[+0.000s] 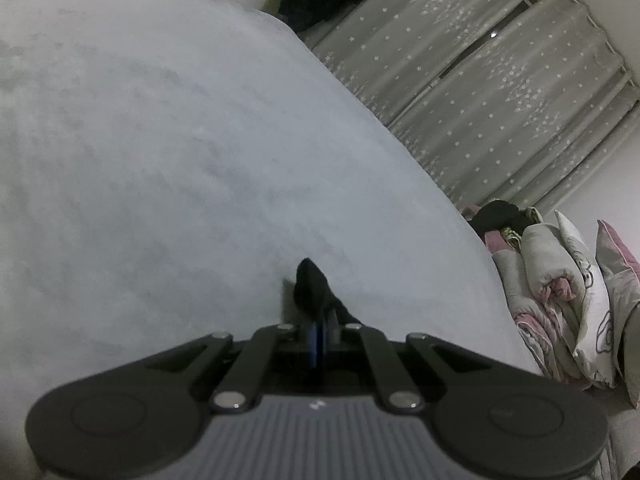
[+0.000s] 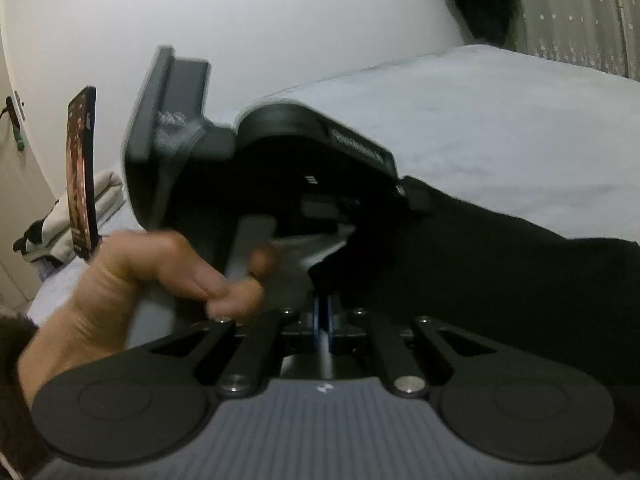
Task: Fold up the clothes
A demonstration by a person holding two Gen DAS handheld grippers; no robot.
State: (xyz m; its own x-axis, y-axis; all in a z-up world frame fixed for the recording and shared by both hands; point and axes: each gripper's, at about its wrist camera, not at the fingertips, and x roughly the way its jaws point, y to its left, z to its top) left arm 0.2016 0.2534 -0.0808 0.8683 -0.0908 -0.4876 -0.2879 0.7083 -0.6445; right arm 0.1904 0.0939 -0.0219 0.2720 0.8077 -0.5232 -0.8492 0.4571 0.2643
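Both grippers pinch the black garment (image 2: 500,264) over the pale bed (image 1: 180,140): the left gripper (image 1: 320,320) holds a corner, the right gripper (image 2: 325,308) its near edge

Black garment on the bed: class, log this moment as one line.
left gripper: shut on black garment | right gripper: shut on black garment | bed: bears garment | stage: fold underway

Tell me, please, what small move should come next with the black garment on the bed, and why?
Probably lift both claws a little and draw them apart. The left claw is shut on a corner of the black garment, and the right claw sits shut at another edge of it, close beside the left hand. The cloth lies bunched on the bed, so spreading it should come before any fold.
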